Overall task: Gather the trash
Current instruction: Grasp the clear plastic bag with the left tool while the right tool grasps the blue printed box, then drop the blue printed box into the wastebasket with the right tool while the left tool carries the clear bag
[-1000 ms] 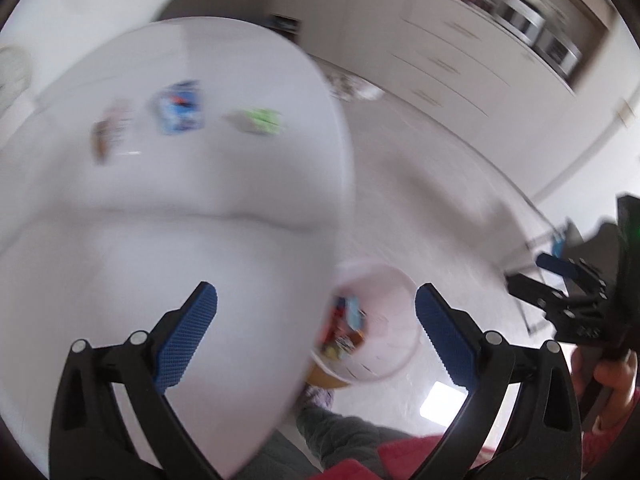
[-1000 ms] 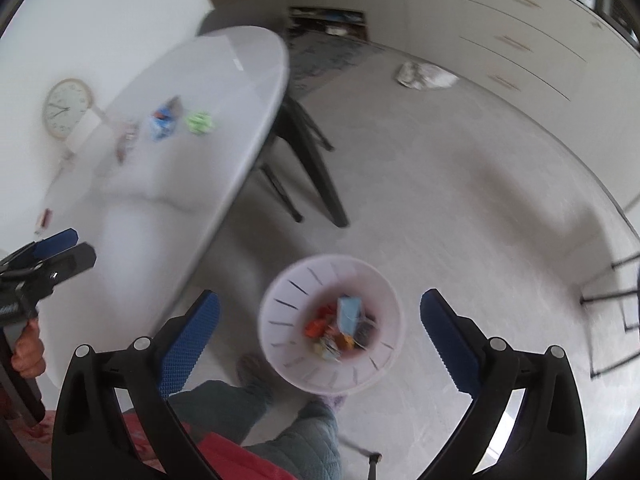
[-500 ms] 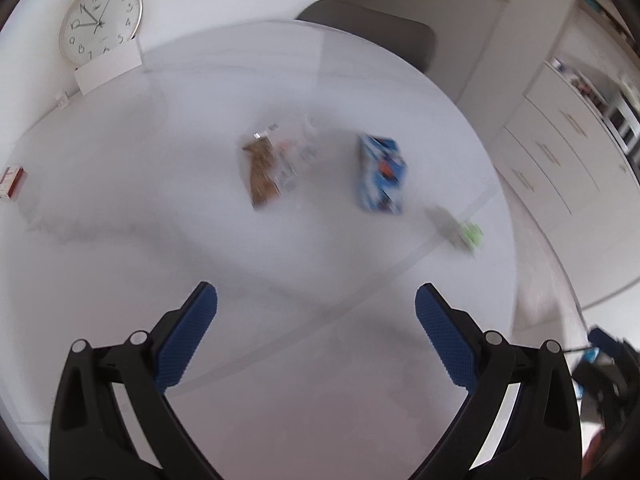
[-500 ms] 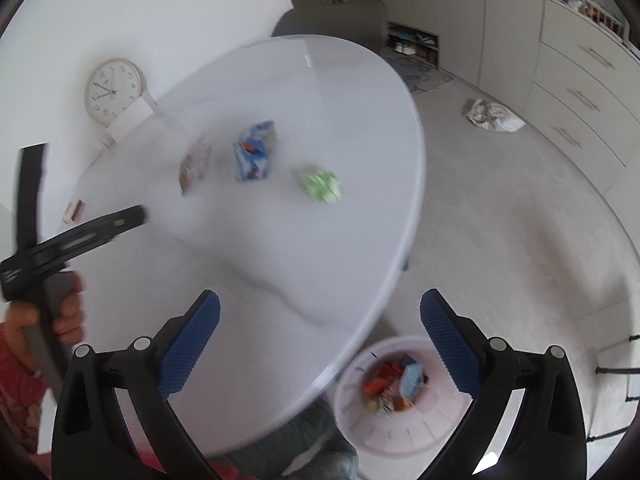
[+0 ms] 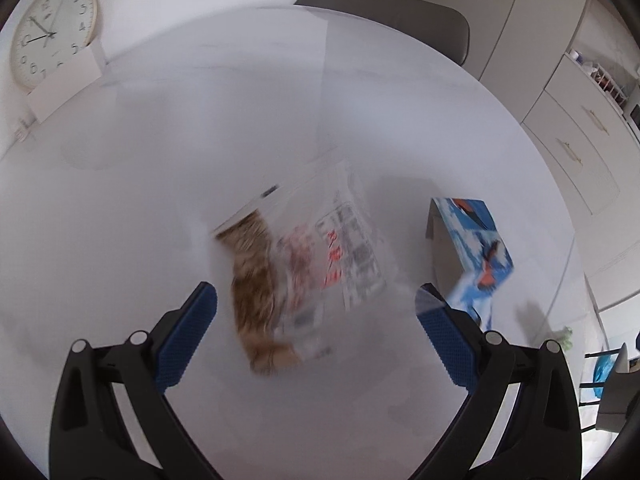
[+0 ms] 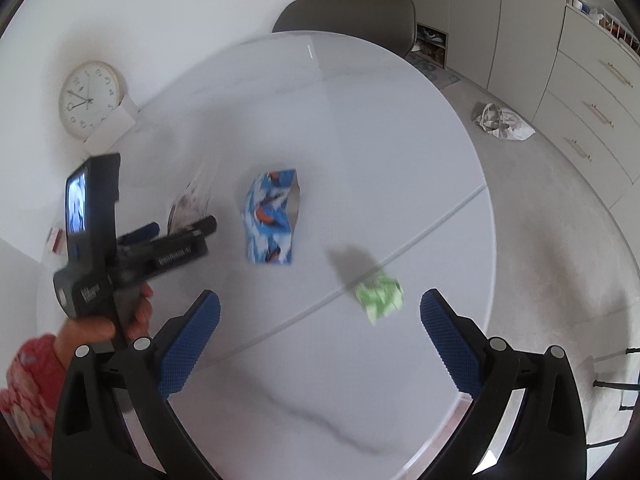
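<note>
A clear snack bag with brown contents and red print (image 5: pixel 304 272) lies on the round white table (image 5: pixel 200 140). My left gripper (image 5: pixel 316 320) is open and hovers just above and around it, not touching. A blue printed carton (image 5: pixel 472 252) lies to its right; it also shows in the right wrist view (image 6: pixel 272 220). A crumpled green wrapper (image 6: pixel 380 296) lies near the table's right edge. My right gripper (image 6: pixel 320 332) is open and empty, above the table just short of the green wrapper. The left gripper also shows in the right wrist view (image 6: pixel 176 232).
A wall clock (image 5: pixel 52 36) and a white card (image 5: pixel 64 84) stand at the table's far left. A grey chair (image 6: pixel 348 12) is behind the table. A crumpled bag (image 6: pixel 500 122) lies on the floor by the drawers (image 6: pixel 592 92).
Both grippers swung up from the pink bin on the floor to over the table. The left one closed in on the snack bag; the right one moved toward the green wrapper.
</note>
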Motion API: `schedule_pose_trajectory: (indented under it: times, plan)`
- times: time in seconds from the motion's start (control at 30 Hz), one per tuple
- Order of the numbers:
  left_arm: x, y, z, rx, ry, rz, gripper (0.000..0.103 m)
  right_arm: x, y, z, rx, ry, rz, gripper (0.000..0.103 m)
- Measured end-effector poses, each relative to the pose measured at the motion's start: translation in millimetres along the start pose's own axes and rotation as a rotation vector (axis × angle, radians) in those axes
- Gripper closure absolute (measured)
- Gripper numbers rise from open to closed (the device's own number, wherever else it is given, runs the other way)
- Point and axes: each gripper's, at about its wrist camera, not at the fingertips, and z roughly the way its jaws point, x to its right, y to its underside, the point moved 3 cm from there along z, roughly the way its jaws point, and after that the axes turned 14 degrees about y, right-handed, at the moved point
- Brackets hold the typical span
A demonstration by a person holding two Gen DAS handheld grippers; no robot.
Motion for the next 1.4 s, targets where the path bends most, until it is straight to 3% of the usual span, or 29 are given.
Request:
schedule_pose_trajectory:
  times: [0.03, 0.1, 0.17, 0.37, 0.77, 0.83, 0.9, 0.93, 1.17, 1.33, 1.4]
  plan:
    - [0.6, -1.4, 2.8, 0.005, 0.001, 0.008, 0.010, -2.9, -4.7, 4.2, -0.005, 0.000, 0.004, 0.003]
    - [0.6, -3.7, 6.6, 0.011, -0.007, 0.022, 0.031, -8.4, -13.0, 10.9, -0.013, -0.003, 0.011, 0.003]
    - [-2.1, -5.0, 8.7, 0.011, -0.013, 0.021, 0.042, -16.8, -21.1, 18.5, -0.018, -0.009, 0.006, 0.003]
    - [-14.7, -6.1, 0.7, 0.040, 0.022, -0.034, 0.048, -43.7, -42.2, 53.9, -0.048, 0.008, -0.009, 0.003]
    - [-40.3, 8.6, -57.4, 0.109, -0.038, -0.050, 0.049, -92.3, -57.3, 118.0, -0.097, 0.096, -0.050, 0.005]
    - [-42.1, 14.6, -72.0, 0.117, -0.051, -0.063, 0.049, -97.7, -57.2, 123.7, -0.099, 0.122, -0.083, 0.030]
    - [-44.9, 20.1, -83.4, 0.120, -0.049, -0.085, 0.049, -101.2, -57.2, 126.7, -0.098, 0.139, -0.103, 0.048]
    - [-46.4, 23.4, -90.2, 0.123, -0.049, -0.097, 0.049, -102.6, -57.2, 125.7, -0.095, 0.128, -0.110, 0.054]
    - [-22.9, 49.0, -135.8, 0.119, -0.032, -0.072, 0.049, -84.9, -28.9, 66.2, -0.043, 0.000, -0.107, 0.054]
    - [33.9, 82.0, -161.0, 0.087, 0.037, -0.010, 0.048, -29.4, 25.8, -0.9, -0.025, -0.103, -0.064, 0.054]
    - [61.1, 101.5, -166.4, 0.057, 0.080, 0.013, 0.048, 0.7, 54.8, -22.9, -0.015, -0.103, -0.058, 0.054]
